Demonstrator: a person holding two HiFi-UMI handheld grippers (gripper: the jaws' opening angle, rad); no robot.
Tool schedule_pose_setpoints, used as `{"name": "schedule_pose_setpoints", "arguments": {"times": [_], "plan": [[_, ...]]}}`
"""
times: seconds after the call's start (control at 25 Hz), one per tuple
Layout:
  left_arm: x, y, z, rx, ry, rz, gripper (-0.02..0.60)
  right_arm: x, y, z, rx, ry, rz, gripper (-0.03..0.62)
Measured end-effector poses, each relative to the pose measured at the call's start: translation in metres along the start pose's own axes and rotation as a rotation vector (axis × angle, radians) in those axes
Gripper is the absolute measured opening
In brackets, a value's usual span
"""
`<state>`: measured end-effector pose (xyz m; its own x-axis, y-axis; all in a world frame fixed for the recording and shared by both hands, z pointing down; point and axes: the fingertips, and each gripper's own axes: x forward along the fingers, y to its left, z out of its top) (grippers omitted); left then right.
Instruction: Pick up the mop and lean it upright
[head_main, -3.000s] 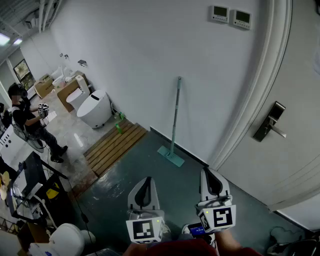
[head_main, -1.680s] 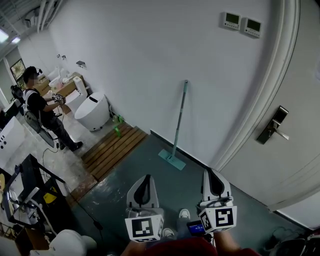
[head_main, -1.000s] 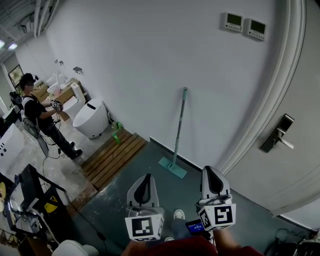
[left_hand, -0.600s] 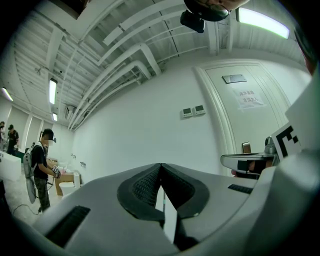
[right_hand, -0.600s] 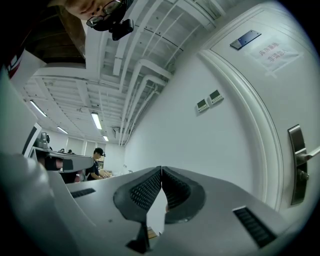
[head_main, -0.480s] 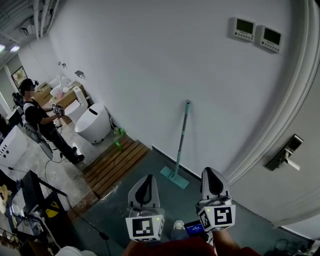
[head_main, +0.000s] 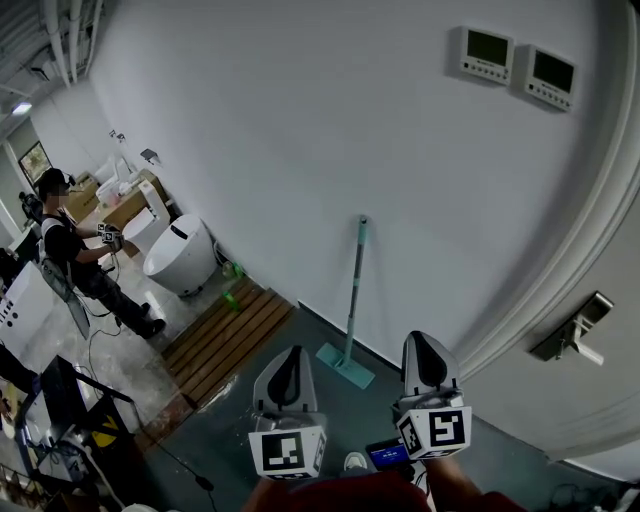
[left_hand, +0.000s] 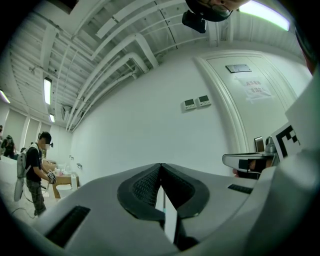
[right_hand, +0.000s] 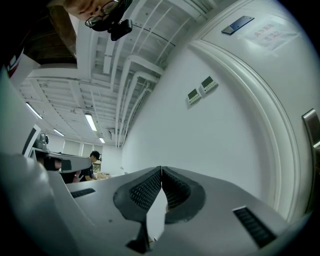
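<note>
Left gripper (head_main: 289, 352) and right gripper (head_main: 420, 340) both pinched shut, empty; door (head_main: 600, 380) right of them cut off at frame edge; mop (head_main: 352, 290) leans on white wall (head_main: 300, 150) ahead, dark floor (head_main: 225, 410) beneath.

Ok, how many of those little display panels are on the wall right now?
2. The left panel is high on the white wall; the right panel sits just beside it, to its right. Nothing seems to hide more.
</note>
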<state>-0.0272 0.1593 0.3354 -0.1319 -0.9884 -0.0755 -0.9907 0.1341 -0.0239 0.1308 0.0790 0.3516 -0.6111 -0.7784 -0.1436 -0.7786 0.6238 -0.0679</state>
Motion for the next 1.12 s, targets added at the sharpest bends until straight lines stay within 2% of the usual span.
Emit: {"name": "schedule_pose_setpoints", "arguments": {"times": [0.2, 0.32, 0.48, 0.64, 1.12], "plan": [[0.021, -0.003, -0.007, 0.023, -0.006, 0.003, 0.015, 0.015, -0.015, -0.011, -0.001, 0.01, 0.0, 0.018], [0.031, -0.002, -0.009, -0.011, -0.002, -0.004, 0.015, 0.023, -0.017, -0.015, -0.003, 0.017, -0.003, 0.018], [0.049, 0.003, -0.018, 0.015, 0.013, -0.015, 0.015, 0.038, -0.022, -0.02, -0.012, 0.028, -0.011, 0.018], [0.076, 0.011, -0.025, -0.012, 0.014, -0.042, 0.015, 0.06, -0.028, -0.027, -0.019, 0.031, -0.035, 0.018], [0.177, 0.081, -0.026, -0.039, -0.022, -0.115, 0.015, 0.172, -0.005, -0.035, -0.059, 0.028, -0.086, 0.018]]}}
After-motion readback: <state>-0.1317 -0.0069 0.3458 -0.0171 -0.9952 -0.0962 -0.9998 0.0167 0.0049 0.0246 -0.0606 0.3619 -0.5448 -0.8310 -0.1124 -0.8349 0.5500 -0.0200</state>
